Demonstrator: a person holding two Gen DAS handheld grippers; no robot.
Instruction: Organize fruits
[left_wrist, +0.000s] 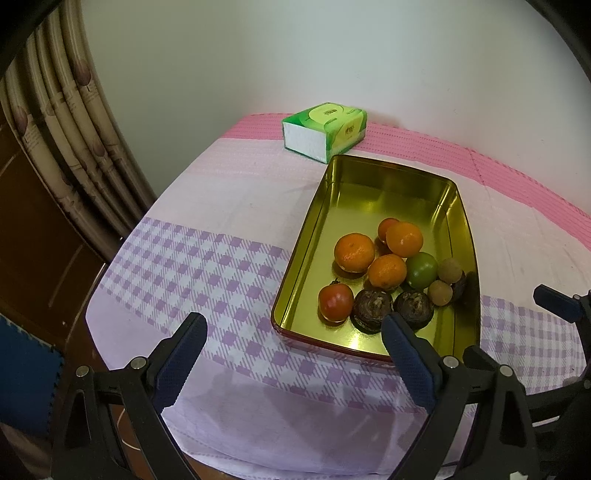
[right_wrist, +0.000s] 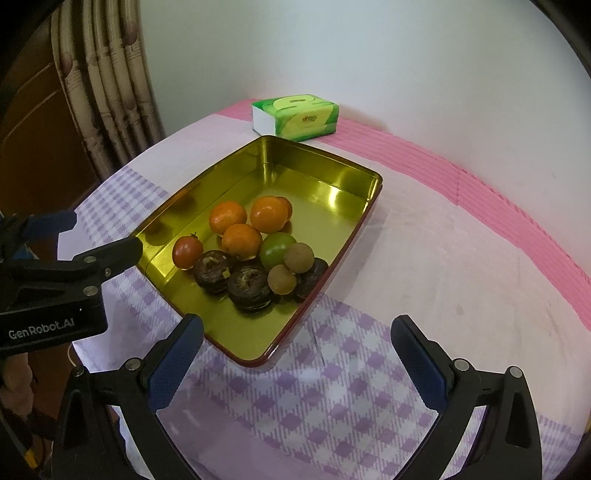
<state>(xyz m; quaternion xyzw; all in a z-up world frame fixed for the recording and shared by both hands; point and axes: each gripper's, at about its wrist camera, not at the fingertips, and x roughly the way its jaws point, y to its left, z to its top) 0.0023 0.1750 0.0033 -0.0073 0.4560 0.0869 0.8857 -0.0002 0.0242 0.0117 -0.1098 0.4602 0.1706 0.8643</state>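
A gold metal tin lies on the table and holds the fruit in its near half: three oranges, a red tomato, a green fruit, two tan longans and dark brown chestnut-like fruits. My left gripper is open and empty above the tin's near left corner. My right gripper is open and empty above the tin's near right corner.
A green tissue pack lies behind the tin by the white wall. The table has a pink and purple checked cloth. A curtain hangs at left. The left gripper's body shows in the right wrist view.
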